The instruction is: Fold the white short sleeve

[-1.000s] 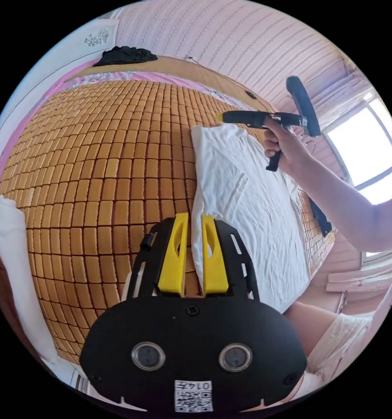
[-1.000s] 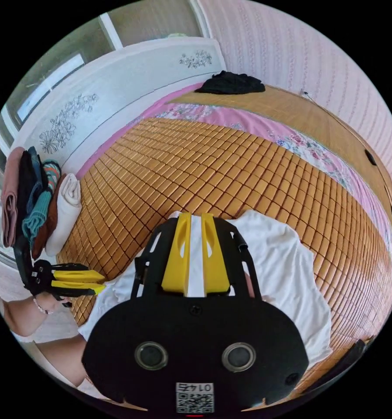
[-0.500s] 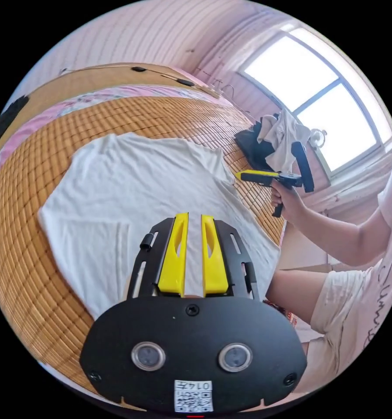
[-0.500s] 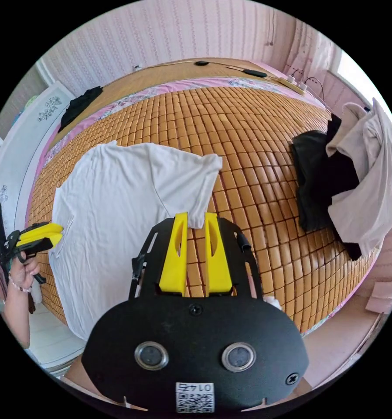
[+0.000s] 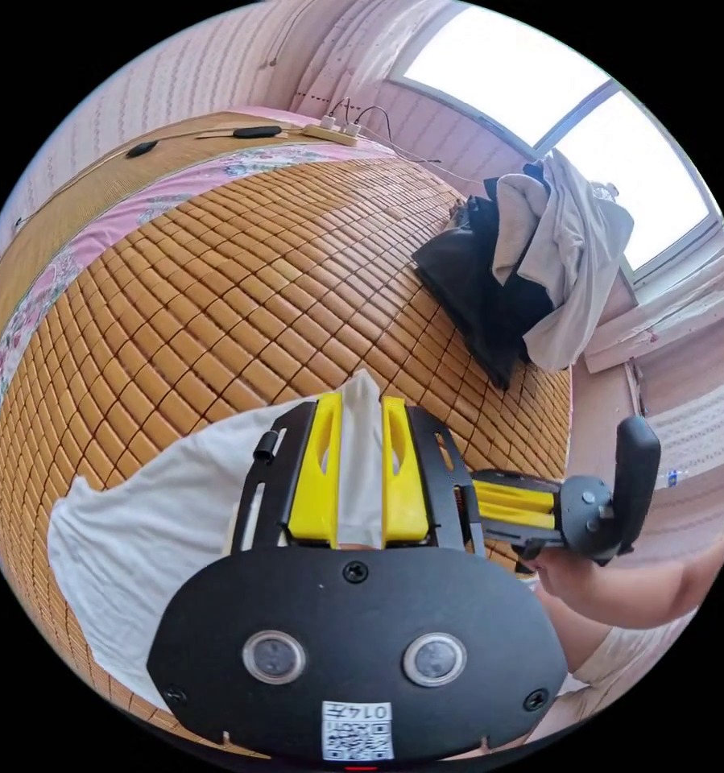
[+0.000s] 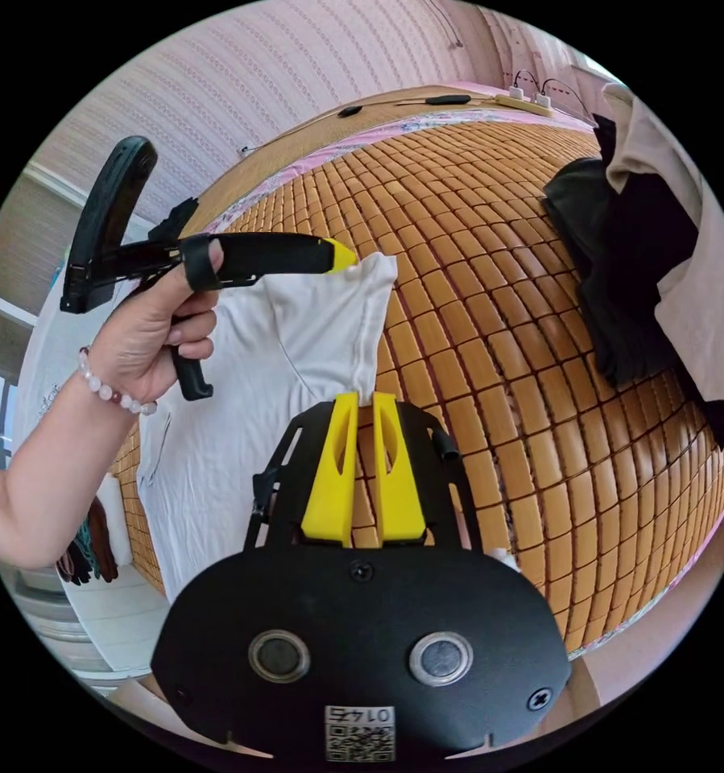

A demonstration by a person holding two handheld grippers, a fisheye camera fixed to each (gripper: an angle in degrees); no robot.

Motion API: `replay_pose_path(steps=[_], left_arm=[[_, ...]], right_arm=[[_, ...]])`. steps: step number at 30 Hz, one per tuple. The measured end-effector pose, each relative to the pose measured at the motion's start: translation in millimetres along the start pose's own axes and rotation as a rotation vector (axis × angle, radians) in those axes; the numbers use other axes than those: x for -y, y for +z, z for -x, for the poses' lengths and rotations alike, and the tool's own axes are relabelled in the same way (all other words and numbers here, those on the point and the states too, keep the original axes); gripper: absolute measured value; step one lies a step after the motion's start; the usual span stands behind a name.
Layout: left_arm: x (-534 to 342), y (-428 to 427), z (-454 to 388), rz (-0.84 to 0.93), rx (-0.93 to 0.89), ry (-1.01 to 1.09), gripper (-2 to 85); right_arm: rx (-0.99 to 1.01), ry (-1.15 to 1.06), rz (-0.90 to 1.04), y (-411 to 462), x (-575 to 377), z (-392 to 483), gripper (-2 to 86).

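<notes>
The white short sleeve shirt (image 5: 152,515) lies spread on the bamboo mat (image 5: 217,306). In the left gripper view, my left gripper (image 5: 362,400) is open, and the sleeve's cloth shows between its jaws and past their tips. My right gripper (image 5: 498,506) comes in from the right, its tips hidden behind my left gripper. In the right gripper view, the right gripper (image 6: 366,396) is shut on the lower corner of the sleeve (image 6: 337,322). The left gripper (image 6: 345,258), held in a hand (image 6: 152,322), touches the sleeve's upper edge.
A heap of dark and pale clothes (image 5: 523,274) (image 6: 659,266) lies on the mat near the bed's edge. A power strip (image 5: 337,129) sits on the far side by the wall. A bright window (image 5: 539,88) is behind the heap.
Both cameras have swung toward the shirt's sleeve. The two grippers have come close together at it. The right jaws have narrowed onto the sleeve corner; the left jaws stand slightly wider.
</notes>
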State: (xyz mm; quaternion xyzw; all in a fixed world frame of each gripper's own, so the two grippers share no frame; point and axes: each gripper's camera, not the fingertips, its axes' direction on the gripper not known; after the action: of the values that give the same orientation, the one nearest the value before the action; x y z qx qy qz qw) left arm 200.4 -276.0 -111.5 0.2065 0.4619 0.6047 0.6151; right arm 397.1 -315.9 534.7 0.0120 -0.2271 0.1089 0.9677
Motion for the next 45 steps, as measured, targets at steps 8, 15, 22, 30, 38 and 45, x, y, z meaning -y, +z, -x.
replay_pose_path(steps=[8, 15, 22, 30, 38, 45], left_arm=[[23.3, 15.3, 3.2, 0.065, 0.068, 0.029, 0.0], [-63.2, -99.3, 39.0, -0.261, 0.034, -0.094, 1.0], [-158.4, -114.9, 84.7, -0.165, 0.013, -0.355, 8.5], [-223.7, -172.9, 146.4, -0.299, 0.104, -0.570, 7.1], [-269.6, -203.5, 223.4, -0.305, 0.245, -0.749, 10.8], [-257.2, -186.8, 255.6, -0.205, 0.073, -0.707, 2.3]], right_arm=[[0.029, -0.039, 0.000, -9.1, 7.8, -23.3, 0.8], [0.187, -0.258, -0.035, -44.1, 5.4, -3.6, 0.8], [0.094, -0.430, 0.187, -26.4, -9.8, 15.0, 1.0], [-0.005, -0.475, 0.051, -6.9, 76.6, 35.5, 5.6], [0.051, -0.440, 0.124, 41.8, 163.8, 48.7, 4.5], [0.045, -0.415, 0.153, 37.4, 181.4, 47.1, -0.2]])
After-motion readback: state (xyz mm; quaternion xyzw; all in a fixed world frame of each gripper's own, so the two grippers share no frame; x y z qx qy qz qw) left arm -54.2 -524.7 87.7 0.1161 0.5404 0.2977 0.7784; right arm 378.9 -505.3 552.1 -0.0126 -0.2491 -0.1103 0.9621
